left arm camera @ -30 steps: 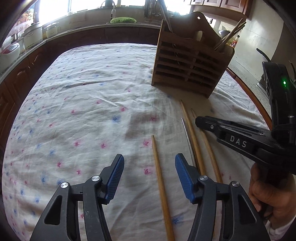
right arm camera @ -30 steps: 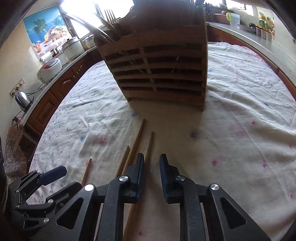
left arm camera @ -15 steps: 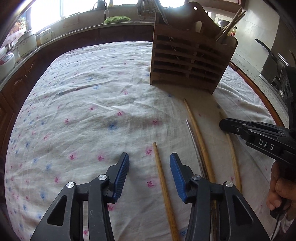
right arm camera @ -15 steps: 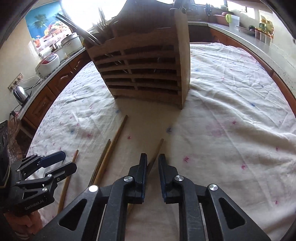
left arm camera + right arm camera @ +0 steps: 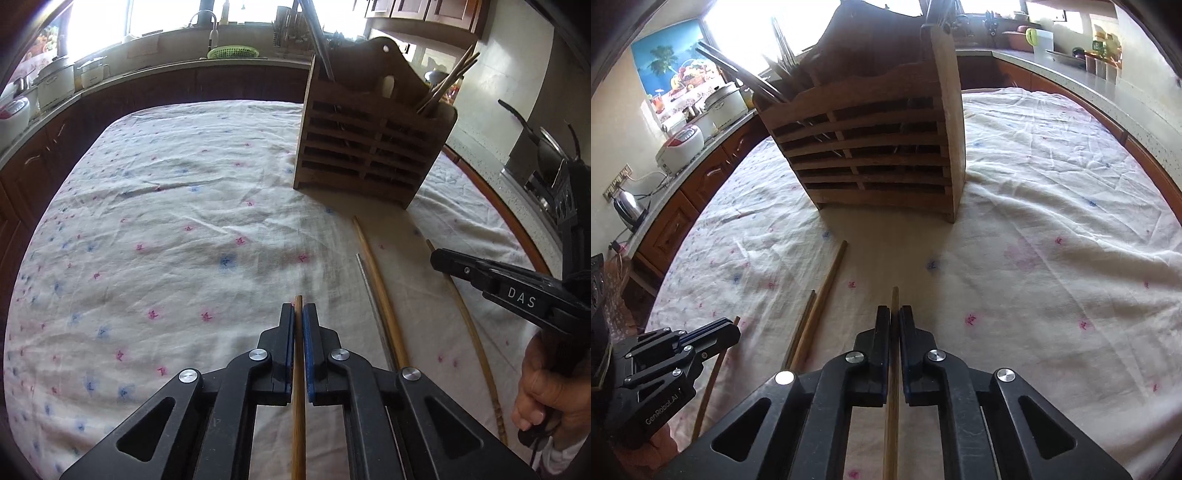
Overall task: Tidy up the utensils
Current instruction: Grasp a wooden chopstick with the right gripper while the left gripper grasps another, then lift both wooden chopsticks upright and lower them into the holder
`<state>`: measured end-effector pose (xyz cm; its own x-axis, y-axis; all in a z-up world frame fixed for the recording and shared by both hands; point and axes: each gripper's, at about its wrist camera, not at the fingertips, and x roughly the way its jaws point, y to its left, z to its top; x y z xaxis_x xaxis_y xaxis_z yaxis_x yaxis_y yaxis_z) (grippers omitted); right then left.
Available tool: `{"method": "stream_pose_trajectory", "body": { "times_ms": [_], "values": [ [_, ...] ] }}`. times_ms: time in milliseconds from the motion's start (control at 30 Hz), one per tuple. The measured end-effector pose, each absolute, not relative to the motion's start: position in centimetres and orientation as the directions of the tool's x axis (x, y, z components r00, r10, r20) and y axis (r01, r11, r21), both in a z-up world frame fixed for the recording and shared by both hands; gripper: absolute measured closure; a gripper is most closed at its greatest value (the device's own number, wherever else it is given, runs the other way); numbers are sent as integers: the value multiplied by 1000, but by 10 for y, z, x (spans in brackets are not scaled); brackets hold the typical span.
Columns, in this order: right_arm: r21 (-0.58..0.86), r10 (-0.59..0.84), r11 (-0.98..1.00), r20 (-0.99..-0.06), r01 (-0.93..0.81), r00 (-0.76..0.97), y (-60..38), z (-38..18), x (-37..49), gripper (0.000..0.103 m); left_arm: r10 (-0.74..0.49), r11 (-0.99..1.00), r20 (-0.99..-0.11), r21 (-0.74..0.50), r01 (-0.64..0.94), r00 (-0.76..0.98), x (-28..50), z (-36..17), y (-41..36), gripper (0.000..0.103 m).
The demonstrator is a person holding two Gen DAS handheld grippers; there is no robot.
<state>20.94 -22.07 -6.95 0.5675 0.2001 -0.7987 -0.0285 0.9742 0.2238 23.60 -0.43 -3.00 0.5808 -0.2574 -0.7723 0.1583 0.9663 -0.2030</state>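
Note:
My left gripper (image 5: 298,314) is shut on a wooden chopstick (image 5: 298,406) that lies along its fingers. My right gripper (image 5: 894,317) is shut on another wooden chopstick (image 5: 893,406). A slatted wooden utensil holder (image 5: 369,147) stands upright on the flowered cloth, ahead of both grippers; it also shows in the right wrist view (image 5: 871,155). It holds chopsticks and metal utensils. A wooden chopstick (image 5: 380,291) and a metal chopstick (image 5: 371,295) lie side by side on the cloth between the grippers. The right gripper shows in the left wrist view (image 5: 439,258).
The white flowered tablecloth (image 5: 166,221) covers the whole table. Kitchen counters with rice cookers (image 5: 683,144), a kettle (image 5: 626,206) and a sink surround it. A stove with a pan (image 5: 543,147) stands to the right.
Both grippers have closed on their chopsticks; the left was open around its chopstick half a second ago. The right gripper has drawn back slightly from the holder.

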Motion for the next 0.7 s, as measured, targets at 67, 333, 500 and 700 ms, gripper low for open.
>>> {"method": "stream_pose_trajectory", "body": {
  "times_ms": [67, 333, 500, 700],
  "values": [
    [253, 224, 967, -776, -35, 589, -222, -58, 199, 98, -286, 958, -747, -237, 162, 600, 226, -16, 2, 100],
    [317, 279, 945, -646, -83, 710, -230, 17, 156, 98, -405, 906, -604, -366, 212, 686, 181, 49, 36, 100],
    [313, 270, 944, -562, -101, 781, -238, 62, 136, 98, -428, 893, -540, -376, 248, 725, 156, 81, 51, 100],
    [304, 251, 947, -492, -106, 834, -248, 96, 129, 98, -423, 893, -493, -369, 258, 760, 145, 100, 58, 100]
  ]
}}
